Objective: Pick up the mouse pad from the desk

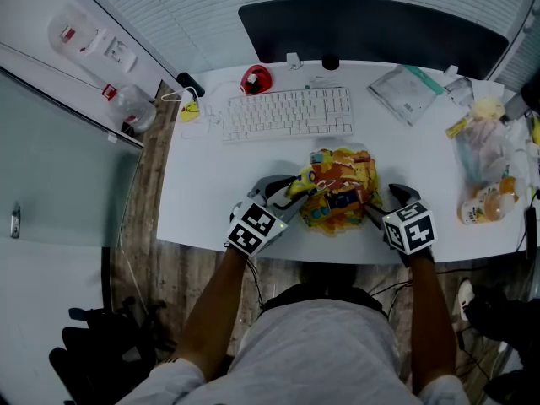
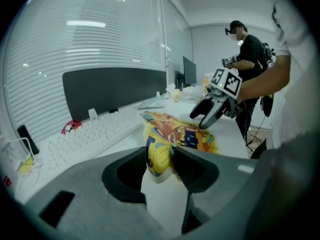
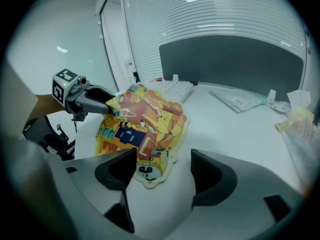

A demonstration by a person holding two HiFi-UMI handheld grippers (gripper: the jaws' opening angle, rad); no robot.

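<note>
Mouse pad (image 1: 337,188) lay on white table (image 1: 202,213), just in front of keyboard (image 1: 287,112). Looked thin, soft, light; probably floppy, likely to droop from single hold, so best taken at opposite edges. Left tongs (image 2: 160,160) clamped on pad's left edge, that edge curled up off table. Right tongs (image 3: 162,171) gaped wide, holding nothing; pad's right edge lay flat between jaws, only partway in.

— What's the room like from there?
— I see a white desk (image 1: 202,192) under the left gripper (image 1: 293,197), a dark partition (image 1: 380,28) beyond it, and white blinds (image 1: 211,7) behind that.
— And the floor?
— I see wood planks (image 1: 139,226) to its left, beside 1 glass wall (image 1: 59,167).
</note>
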